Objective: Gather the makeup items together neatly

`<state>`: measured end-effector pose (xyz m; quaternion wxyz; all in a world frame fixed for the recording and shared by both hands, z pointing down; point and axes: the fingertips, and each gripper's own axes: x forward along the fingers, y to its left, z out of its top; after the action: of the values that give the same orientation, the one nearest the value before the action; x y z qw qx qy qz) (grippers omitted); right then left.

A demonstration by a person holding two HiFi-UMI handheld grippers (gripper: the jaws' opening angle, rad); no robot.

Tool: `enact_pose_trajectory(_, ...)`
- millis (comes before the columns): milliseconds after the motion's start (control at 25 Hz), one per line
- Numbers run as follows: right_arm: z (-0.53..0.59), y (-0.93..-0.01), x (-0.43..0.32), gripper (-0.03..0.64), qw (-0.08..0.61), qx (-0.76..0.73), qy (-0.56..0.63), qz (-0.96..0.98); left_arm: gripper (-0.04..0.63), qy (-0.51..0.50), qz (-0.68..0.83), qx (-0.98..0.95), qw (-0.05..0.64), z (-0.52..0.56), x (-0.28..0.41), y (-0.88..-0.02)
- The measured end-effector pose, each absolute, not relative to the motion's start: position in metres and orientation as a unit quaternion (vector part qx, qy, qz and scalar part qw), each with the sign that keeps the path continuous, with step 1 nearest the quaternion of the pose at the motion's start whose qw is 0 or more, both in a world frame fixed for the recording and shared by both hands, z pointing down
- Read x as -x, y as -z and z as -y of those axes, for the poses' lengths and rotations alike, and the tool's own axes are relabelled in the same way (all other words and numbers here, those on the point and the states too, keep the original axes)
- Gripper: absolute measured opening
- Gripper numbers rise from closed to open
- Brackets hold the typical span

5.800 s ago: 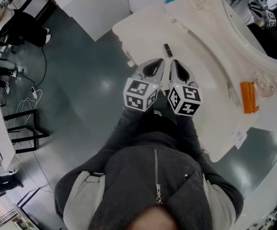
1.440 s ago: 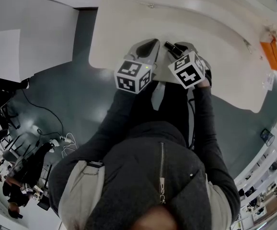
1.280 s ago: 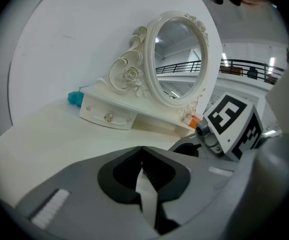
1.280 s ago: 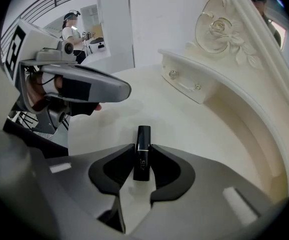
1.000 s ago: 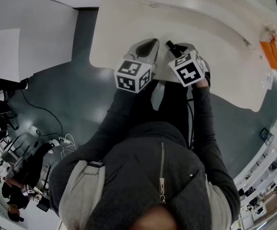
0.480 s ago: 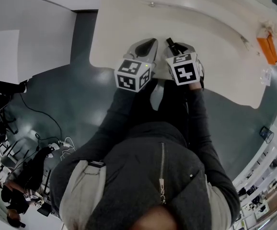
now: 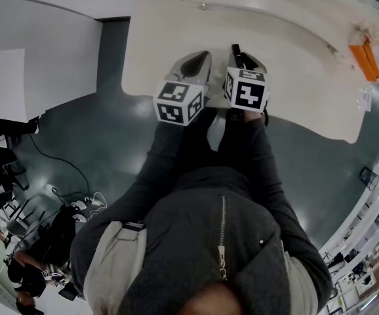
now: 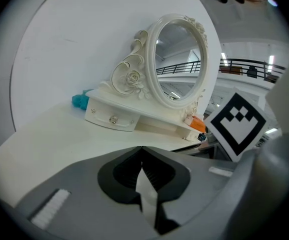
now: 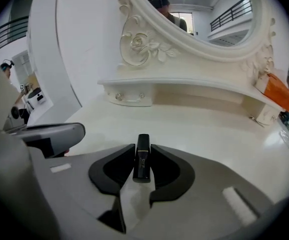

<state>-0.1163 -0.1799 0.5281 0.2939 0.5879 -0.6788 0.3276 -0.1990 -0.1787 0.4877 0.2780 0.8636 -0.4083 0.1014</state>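
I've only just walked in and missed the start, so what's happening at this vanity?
A person stands at a white dressing table with a gripper in each hand. The right gripper is shut on a small black lipstick tube, held in front of the mirror. The left gripper is shut and empty beside it. An orange item rests on the mirror's shelf.

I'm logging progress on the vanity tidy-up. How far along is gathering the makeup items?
Done: nothing grouped yet; the orange item and the teal item lie at opposite ends of the mirror base. In hand: the right gripper clamps a black lipstick tube; the left gripper is shut, empty. Left: bring all together.
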Motion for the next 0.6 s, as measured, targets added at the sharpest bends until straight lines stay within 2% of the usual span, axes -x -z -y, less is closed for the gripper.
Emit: enact_pose_trajectory(600,0.205,-0.537,0.125,0.1,0.24,-0.661,-0.347,0.621,0.009,-0.103,0.43,-0.852,0.281,0.192,0.214,-0.489)
